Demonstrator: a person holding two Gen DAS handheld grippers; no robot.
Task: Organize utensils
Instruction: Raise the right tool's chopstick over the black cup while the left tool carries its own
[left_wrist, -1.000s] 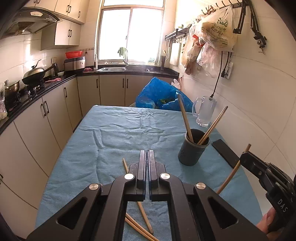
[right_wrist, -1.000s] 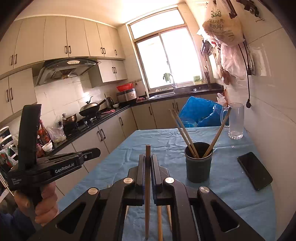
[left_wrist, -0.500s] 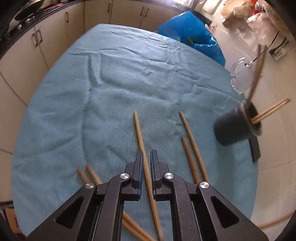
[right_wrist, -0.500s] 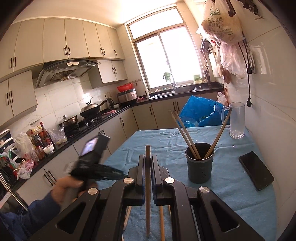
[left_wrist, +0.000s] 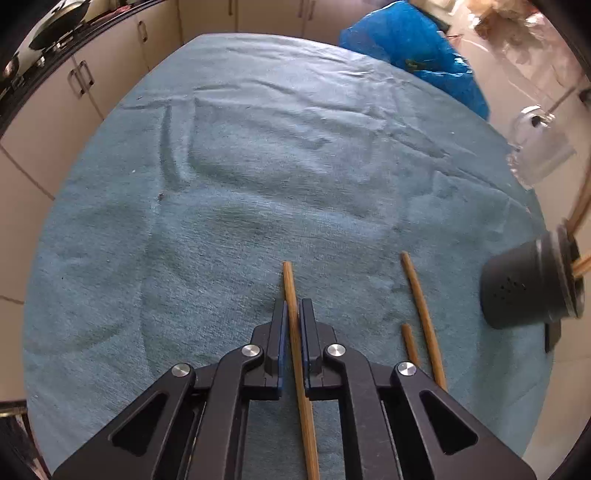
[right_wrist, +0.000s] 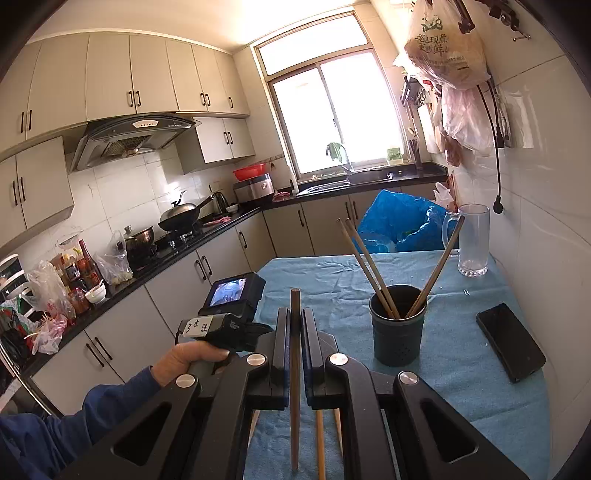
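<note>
In the left wrist view my left gripper (left_wrist: 292, 314) points down at the blue cloth, its jaws close on either side of a wooden chopstick (left_wrist: 290, 288) lying there. Two more chopsticks (left_wrist: 421, 314) lie to its right. The dark holder cup (left_wrist: 524, 288) stands at the right edge. In the right wrist view my right gripper (right_wrist: 294, 321) is shut on a chopstick (right_wrist: 294, 302) held upright above the table. The holder cup (right_wrist: 397, 332), with three chopsticks in it, is ahead and to the right. The hand-held left gripper (right_wrist: 229, 314) shows at the left.
A black phone (right_wrist: 509, 341) lies right of the cup. A glass mug (right_wrist: 472, 240) and a blue bag (right_wrist: 399, 218) are at the table's far end. Kitchen cabinets and a counter run along the left. The tiled wall is at the right.
My left gripper tipped down from level to the cloth and came over a lying chopstick, now between its jaws. My right gripper kept its chopstick and stayed nearly still.
</note>
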